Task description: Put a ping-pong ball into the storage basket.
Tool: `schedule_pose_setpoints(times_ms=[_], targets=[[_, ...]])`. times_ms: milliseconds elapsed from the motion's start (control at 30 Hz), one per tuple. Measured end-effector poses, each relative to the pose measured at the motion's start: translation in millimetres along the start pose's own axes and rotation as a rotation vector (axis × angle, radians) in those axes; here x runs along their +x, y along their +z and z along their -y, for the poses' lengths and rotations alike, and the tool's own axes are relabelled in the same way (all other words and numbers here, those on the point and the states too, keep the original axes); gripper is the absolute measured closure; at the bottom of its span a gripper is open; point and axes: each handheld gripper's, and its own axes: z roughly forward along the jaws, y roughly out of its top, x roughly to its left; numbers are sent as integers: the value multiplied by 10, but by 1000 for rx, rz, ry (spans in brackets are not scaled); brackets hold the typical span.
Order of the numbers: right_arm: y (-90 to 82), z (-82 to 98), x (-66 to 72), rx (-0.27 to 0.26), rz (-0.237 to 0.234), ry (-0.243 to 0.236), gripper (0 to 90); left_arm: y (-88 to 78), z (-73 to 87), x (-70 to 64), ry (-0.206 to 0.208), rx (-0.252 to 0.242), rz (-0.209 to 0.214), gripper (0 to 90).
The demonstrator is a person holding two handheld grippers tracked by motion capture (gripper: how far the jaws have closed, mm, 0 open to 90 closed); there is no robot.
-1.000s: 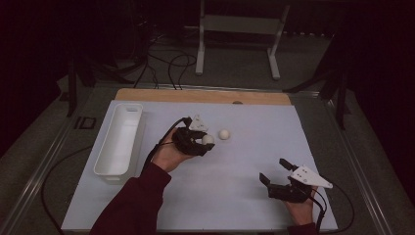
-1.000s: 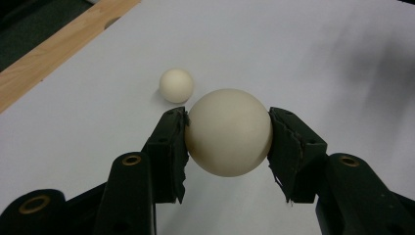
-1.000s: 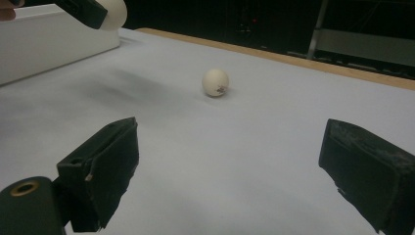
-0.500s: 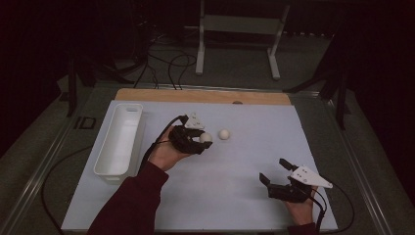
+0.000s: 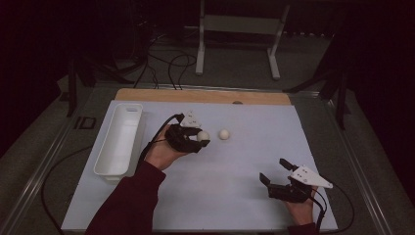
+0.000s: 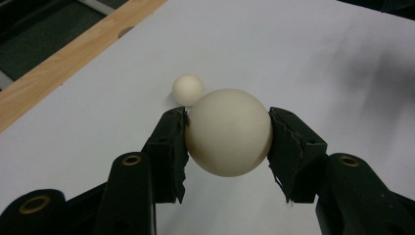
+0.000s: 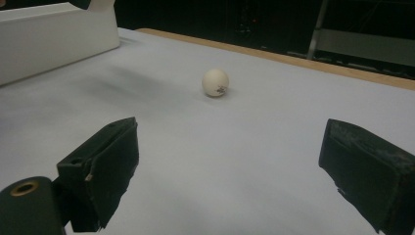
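From the high view, our left gripper [image 5: 199,139] clamps a pale ball [image 5: 203,135] above the mat, beside the second ball [image 5: 224,134]. The left gripper view shows pads across its widest part; smooth, light, likely slippery. In the right gripper view, jaws stand apart.

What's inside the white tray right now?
The white tray looks empty in the high view; its inner near corner is hidden by its wall. One ball is clamped in the left gripper.

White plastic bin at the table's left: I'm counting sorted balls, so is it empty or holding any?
Empty: the long white plastic bin shows only its bare white floor in the high view.
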Motion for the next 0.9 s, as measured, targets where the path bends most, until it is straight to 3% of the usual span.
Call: schedule_pose_setpoints(times_ms=[900], targets=[[0,0,1,0,0,0,76,-180,27,80,-1,-26,-4,510]])
